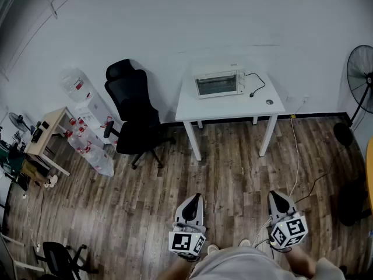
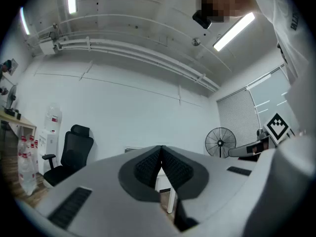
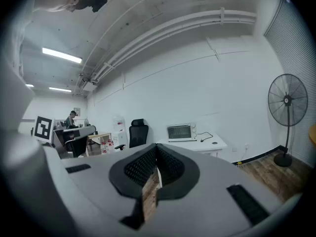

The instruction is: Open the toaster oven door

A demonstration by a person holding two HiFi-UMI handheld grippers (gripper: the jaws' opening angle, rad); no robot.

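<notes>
Toaster oven [image 1: 218, 84] sits far ahead; left gripper [image 1: 195, 198], right gripper [image 1: 278, 195] closed.

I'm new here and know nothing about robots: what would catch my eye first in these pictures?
Most likely the small toaster oven, door shut, on the white table against the far wall, with a black office chair to its left. Close to the camera, the left gripper and right gripper, each carrying a marker cube, hang above the wood floor, jaws together and empty, far from the table.
</notes>
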